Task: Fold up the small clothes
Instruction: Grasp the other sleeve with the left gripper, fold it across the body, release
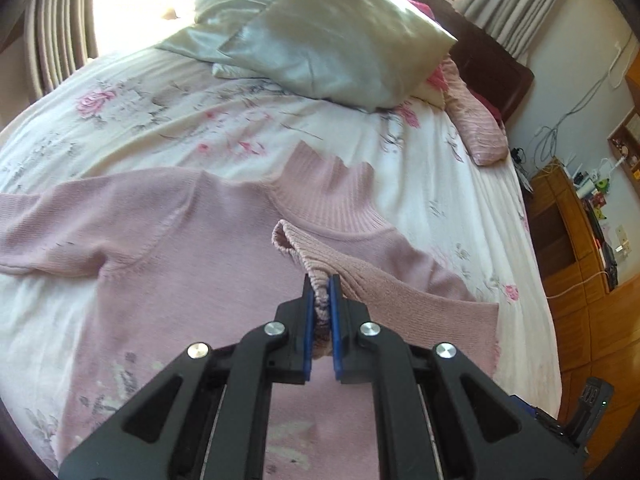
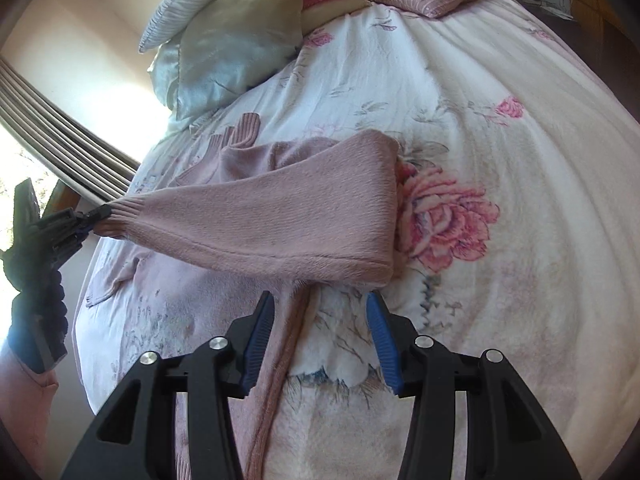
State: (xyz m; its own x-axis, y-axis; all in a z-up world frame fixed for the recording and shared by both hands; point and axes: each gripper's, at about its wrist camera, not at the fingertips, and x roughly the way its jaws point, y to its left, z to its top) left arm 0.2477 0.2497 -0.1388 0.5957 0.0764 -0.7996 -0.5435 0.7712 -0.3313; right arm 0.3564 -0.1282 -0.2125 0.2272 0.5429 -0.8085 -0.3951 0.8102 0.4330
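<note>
One sweater [image 1: 192, 240] lay on the bed [image 1: 120, 120]. The left tool [image 1: 322, 280] clamped its cuff [image 1: 304, 256]; the right tool [image 2: 320, 304] gaped empty. Only the left view showed two pillows [image 1: 340, 36].

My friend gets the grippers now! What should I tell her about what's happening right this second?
Left gripper: shut on the sleeve cuff of the pink sweater, holding the sleeve pulled across the sweater's body.
Right gripper: open, holding nothing, over the sweater's side edge.
The sweater lies flat on the floral bedspread, collar toward the pillows.
Done: one sleeve being folded in.
Left: lay that sleeve down, fold the other sleeve, then fold the body.
</note>
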